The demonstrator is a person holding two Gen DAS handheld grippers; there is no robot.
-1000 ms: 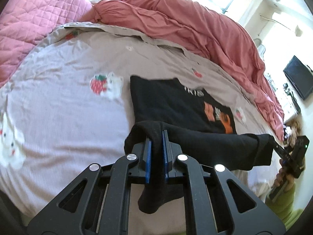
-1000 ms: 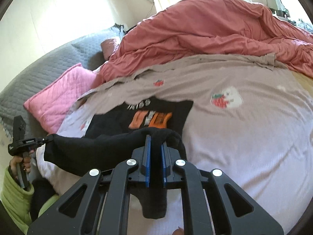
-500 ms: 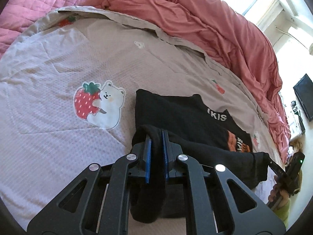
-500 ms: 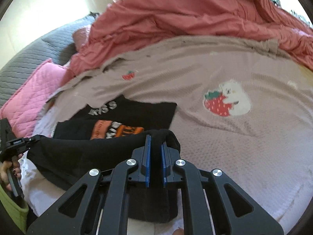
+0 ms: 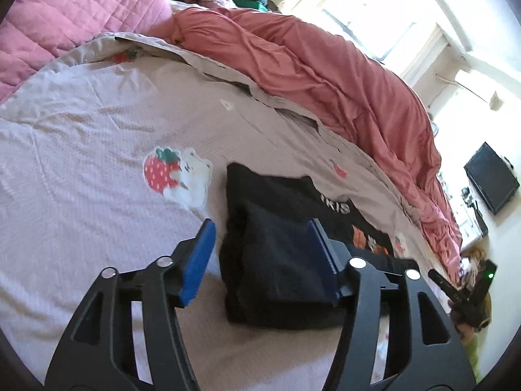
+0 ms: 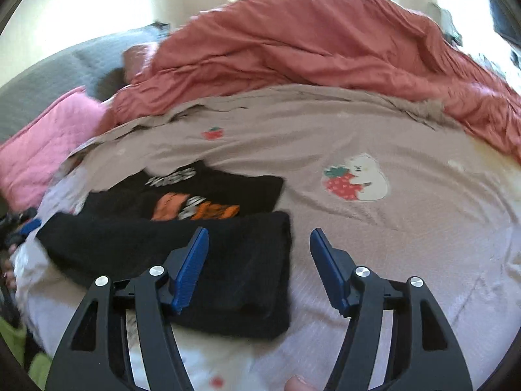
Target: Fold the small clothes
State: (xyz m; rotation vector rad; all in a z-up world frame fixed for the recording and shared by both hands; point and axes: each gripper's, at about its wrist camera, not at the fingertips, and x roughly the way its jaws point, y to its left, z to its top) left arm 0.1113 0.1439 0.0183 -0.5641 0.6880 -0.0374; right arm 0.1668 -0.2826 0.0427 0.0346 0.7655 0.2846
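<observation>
The black knit garment with orange and white lettering (image 5: 280, 260) lies folded on the bed, on the mauve-grey bedsheet printed with strawberries and white bears (image 5: 97, 150). Its doubled near fold sits between and just ahead of the blue pads of the left hand-held gripper (image 5: 260, 260); the jaws have just been opening and now stand apart, released, with the left pad clear of the cloth. Whether the right pad touches the fold cannot be told.

In the right wrist view the same garment (image 6: 202, 254) lies ahead and left of the right hand-held gripper (image 6: 257, 264). Those jaws have also just been opening and stand wide, released; the garment's right edge falls in the gap between the pads, touching neither.

Open sheet extends on the garment's outer sides, past a strawberry-and-bear print (image 6: 355, 179). A rumpled salmon-red duvet (image 5: 325, 75) bounds the far side, and a pink quilted pillow (image 5: 65, 16) lies at the head end.

Both hand-held grippers point downward toward the bed. The right one is seen at the far right edge of the left view, blurred.
</observation>
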